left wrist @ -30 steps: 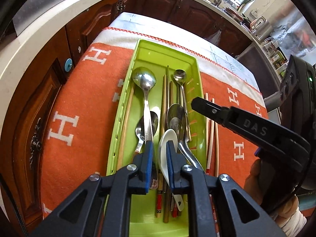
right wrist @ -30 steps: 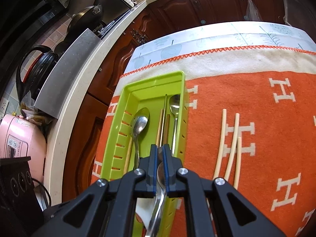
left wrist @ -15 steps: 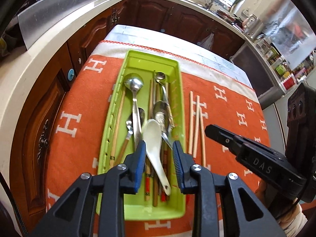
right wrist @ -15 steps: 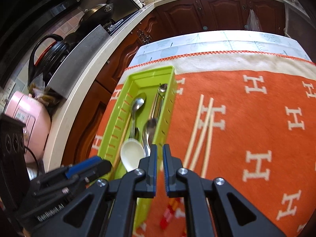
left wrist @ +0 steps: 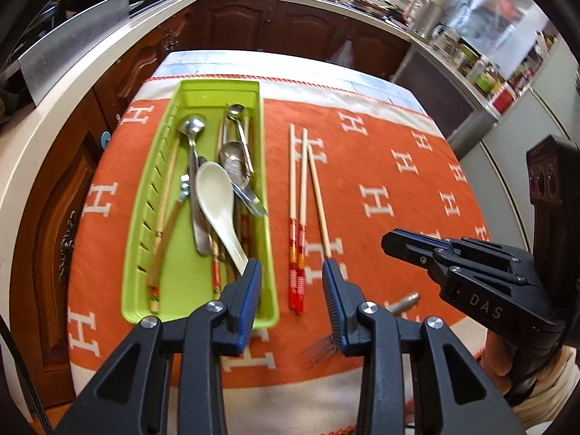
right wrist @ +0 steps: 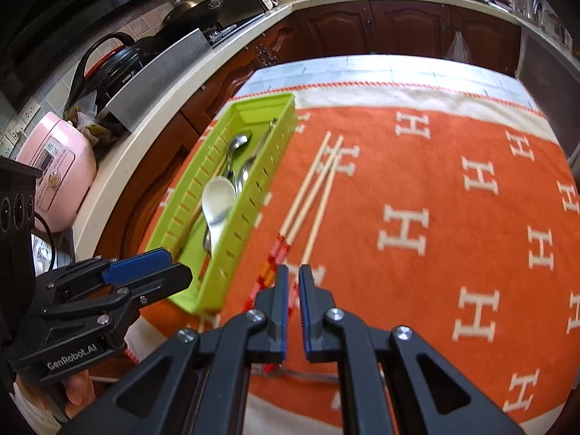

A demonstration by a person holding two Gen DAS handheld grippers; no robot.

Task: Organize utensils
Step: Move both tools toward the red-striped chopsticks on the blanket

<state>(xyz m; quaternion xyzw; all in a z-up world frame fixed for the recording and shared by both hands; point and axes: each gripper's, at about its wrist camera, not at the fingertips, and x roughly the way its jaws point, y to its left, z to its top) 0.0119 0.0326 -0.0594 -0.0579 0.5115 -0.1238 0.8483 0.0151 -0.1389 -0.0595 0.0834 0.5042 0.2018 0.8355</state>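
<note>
While empty, both grippers above chopsticks (left wrist: pixel 299 195).

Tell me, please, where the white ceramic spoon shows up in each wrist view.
Left wrist: white ceramic spoon lies left of centre, inside the green tray.
Right wrist: the spoon sits left of centre, in the same tray.
Shared landmark: the loose chopsticks right of the tray.

"DAS" on right tool (left wrist: pixel 389 244); "GenRobot.AI", seemingly, on left tool (right wrist: pixel 183 275); repeated "H" on orange cloth (right wrist: pixel 435 166)
</note>
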